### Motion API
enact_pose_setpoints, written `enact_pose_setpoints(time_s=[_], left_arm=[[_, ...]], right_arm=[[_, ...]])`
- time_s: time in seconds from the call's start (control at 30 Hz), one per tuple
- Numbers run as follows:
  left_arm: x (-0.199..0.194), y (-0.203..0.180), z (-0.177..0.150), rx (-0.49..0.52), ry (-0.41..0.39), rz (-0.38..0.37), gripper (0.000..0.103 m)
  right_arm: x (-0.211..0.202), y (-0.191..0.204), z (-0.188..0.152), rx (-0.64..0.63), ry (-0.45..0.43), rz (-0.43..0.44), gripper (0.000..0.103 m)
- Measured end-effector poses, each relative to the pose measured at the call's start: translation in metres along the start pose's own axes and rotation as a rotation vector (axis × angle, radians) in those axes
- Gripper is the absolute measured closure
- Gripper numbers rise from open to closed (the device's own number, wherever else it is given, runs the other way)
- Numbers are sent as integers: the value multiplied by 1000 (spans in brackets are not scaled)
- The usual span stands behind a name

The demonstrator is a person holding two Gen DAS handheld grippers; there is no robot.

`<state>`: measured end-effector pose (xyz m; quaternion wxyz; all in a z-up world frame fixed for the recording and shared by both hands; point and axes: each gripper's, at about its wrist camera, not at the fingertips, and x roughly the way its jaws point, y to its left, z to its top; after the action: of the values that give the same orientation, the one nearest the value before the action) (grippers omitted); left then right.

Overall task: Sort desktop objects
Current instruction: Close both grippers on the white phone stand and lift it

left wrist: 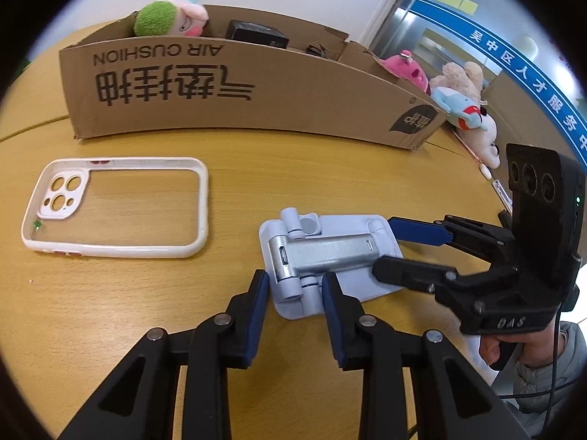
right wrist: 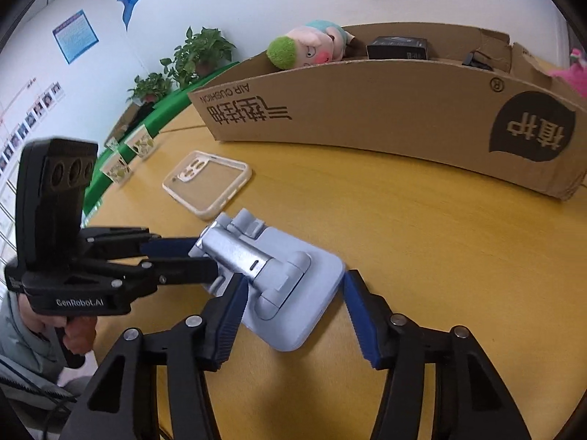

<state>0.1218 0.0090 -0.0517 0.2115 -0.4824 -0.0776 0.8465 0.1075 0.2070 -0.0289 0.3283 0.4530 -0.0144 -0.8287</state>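
While the cardboard box (left wrist: 234, 99) at the back of the desk (left wrist: 121, 300) already holds a green-haired plush doll (left wrist: 168, 18), a black box (left wrist: 256, 35) and a small dark item I cannot make out, the sorting looks only partly done to me, because two things lie out on the wood. The folding phone stand (left wrist: 323, 256), pale blue with a silver arm, lies flat right in front of me, and both my claws are on it. My left claw (left wrist: 295, 286) sits narrowed around the hinge end, its blue pads just beside the plastic or touching it; I cannot tell whether they press. My right claw (right wrist: 293, 289) straddles the base plate from the other side, part-way open, pads near the edges but showing a gap on one side. The white-rimmed clear phone case (left wrist: 113, 209) rests untouched, well apart from the stand and nearer the box. More plush toys (left wrist: 462, 99) lie beyond the box's end. I judge the stand and case are both left to go.
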Motion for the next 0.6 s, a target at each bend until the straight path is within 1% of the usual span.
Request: enact_pose_setpoints(time_s=[0.07,0.13,0.17,0.3,0.47,0.6], left_arm=[[1,-4,0,12,3,1,74],[2,-6,1,25,8,7,74],[2,-6,1,26,9,6,74],[2,-9,1,45,9,19,74],[-4,-12,8,49,-22,20,75],[-13,-19,24,71,-51,15,75]], right_arm=[[-3,0,-4,-2,-9,-17,40],[-4,3,-7,-12,-14,-50,43],[-4,4,-7,-13,-17,-66,48],[-8,4,-13,-2,-37,-82,50],[-16,-4,-11,72,-64,-50,51],[-31,-1,2,67,-122,-65,52]])
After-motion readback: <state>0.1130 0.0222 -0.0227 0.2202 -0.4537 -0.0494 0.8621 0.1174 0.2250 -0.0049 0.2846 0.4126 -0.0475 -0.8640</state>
